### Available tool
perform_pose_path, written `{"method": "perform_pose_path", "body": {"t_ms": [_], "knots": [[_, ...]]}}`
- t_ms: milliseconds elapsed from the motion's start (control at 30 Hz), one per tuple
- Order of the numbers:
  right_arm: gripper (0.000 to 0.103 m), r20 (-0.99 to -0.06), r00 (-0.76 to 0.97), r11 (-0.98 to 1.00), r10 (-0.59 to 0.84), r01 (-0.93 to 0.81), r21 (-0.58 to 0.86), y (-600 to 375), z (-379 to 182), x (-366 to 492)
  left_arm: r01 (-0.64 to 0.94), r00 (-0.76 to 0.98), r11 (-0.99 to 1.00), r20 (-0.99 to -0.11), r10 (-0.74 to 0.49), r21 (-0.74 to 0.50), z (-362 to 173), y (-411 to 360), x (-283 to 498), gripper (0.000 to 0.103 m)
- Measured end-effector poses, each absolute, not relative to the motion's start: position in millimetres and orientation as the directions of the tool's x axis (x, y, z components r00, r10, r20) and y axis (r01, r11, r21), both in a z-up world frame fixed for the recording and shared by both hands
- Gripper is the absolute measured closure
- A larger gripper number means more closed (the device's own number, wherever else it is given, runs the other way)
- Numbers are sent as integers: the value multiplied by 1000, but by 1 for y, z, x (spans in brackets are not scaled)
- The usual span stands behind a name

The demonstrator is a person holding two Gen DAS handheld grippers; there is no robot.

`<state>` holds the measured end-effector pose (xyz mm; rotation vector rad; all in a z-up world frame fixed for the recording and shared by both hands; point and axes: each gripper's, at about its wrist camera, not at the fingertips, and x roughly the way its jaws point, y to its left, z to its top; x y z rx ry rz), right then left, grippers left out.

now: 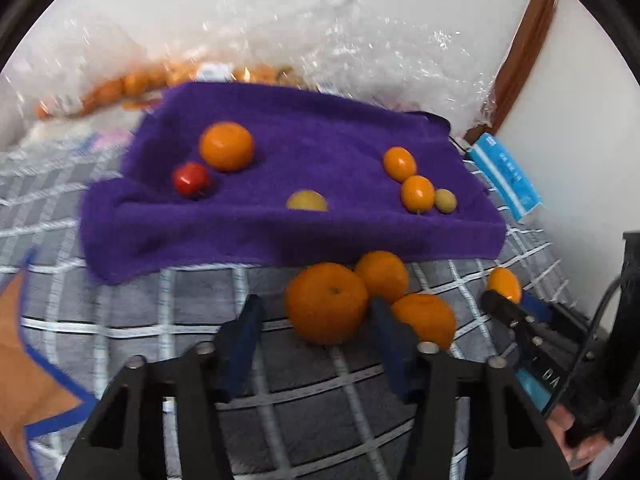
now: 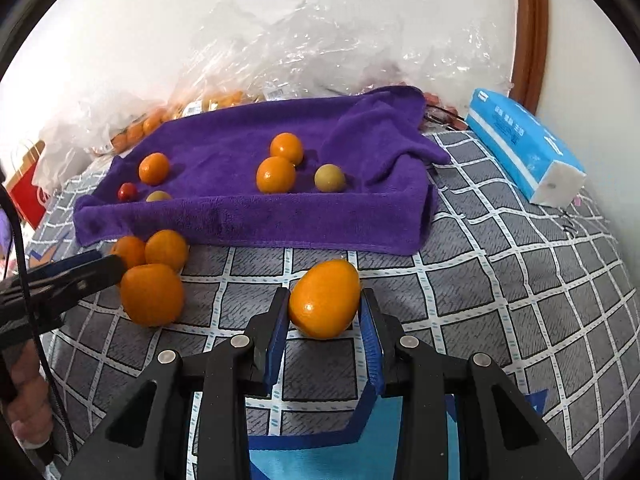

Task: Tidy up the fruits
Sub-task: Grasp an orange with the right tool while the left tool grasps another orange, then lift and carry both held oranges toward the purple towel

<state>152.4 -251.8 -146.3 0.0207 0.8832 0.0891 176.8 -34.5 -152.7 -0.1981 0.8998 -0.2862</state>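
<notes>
Sitting on a grey checked bedspread (image 2: 500, 280) is a purple towel (image 2: 248, 216) with its edges turned up like a shallow tray, and most of the fruit is already on it: in the right wrist view there's a tangerine (image 2: 154, 168) and a small red fruit (image 2: 127, 191) toward 10 o'clock, a yellowish one (image 2: 159, 196) half hidden by the front fold, and two more orange ones plus a greenish one (image 2: 329, 178) around 12. The right gripper (image 2: 325, 312) is clamped on a small oval orange fruit (image 2: 324, 298), blue pads pressing both sides of it, just in front of the towel's near edge. The left gripper (image 1: 316, 332) has its fingers apart with nothing pinched; a big tangerine (image 1: 326, 302) sits between the tips without the pads squeezing it (that frame's pretty blurry, though). Two more tangerines (image 1: 382, 276) huddle right against it at about 1 and 3 o'clock, one outside the right finger. A blue tissue pack (image 2: 524, 148) lies at 2 o'clock beside the towel, and clear plastic bags of fruit (image 2: 288, 52) pile up behind along the wall.
</notes>
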Motion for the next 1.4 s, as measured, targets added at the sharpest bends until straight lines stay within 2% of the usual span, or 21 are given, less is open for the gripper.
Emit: {"method": "perform_pose_path", "body": {"t_ms": [167, 333, 433, 467, 500, 567, 633, 700, 1000, 1200, 1400], "knots": [[68, -760, 644, 995, 84, -91, 33, -247, -145, 151, 157, 586, 940, -738, -334, -301, -150, -32, 174, 63], [68, -759, 646, 995, 84, -90, 33, -247, -145, 150, 72, 617, 977, -761, -200, -198, -144, -13, 160, 63], [68, -760, 645, 996, 84, -86, 36, -248, -145, 150, 60, 595, 974, -775, -212, -219, -149, -3, 161, 62], [68, -759, 646, 996, 84, -86, 36, -248, -145, 150, 58, 598, 972, -772, -217, -228, -151, -1, 162, 61], [68, -759, 645, 996, 84, -87, 36, -247, -145, 150, 57, 608, 972, -764, -213, -226, -151, -1, 162, 55], [68, -759, 645, 996, 84, -87, 36, -247, -145, 150, 57, 624, 978, -758, -190, -199, -152, -5, 164, 52], [68, -757, 648, 996, 85, -86, 38, -248, -145, 150, 49, 644, 988, -751, -144, -147, -154, -12, 165, 54], [68, -755, 649, 995, 89, -88, 41, -248, -145, 150, 58, 646, 992, -754, -122, -111, -154, -17, 165, 63], [68, -744, 662, 995, 93, -88, 47, -248, -143, 147, 69, 663, 951, -699, -268, -300, -154, 7, 159, 63], [68, -726, 679, 993, 109, -99, 57, -247, -139, 142, 84, 715, 945, -642, -278, -316, -146, 8, 148, 63], [68, -706, 698, 993, 116, -88, 77, -252, -136, 138, 102, 723, 940, -624, -296, -327, -143, 9, 147, 63]]}}
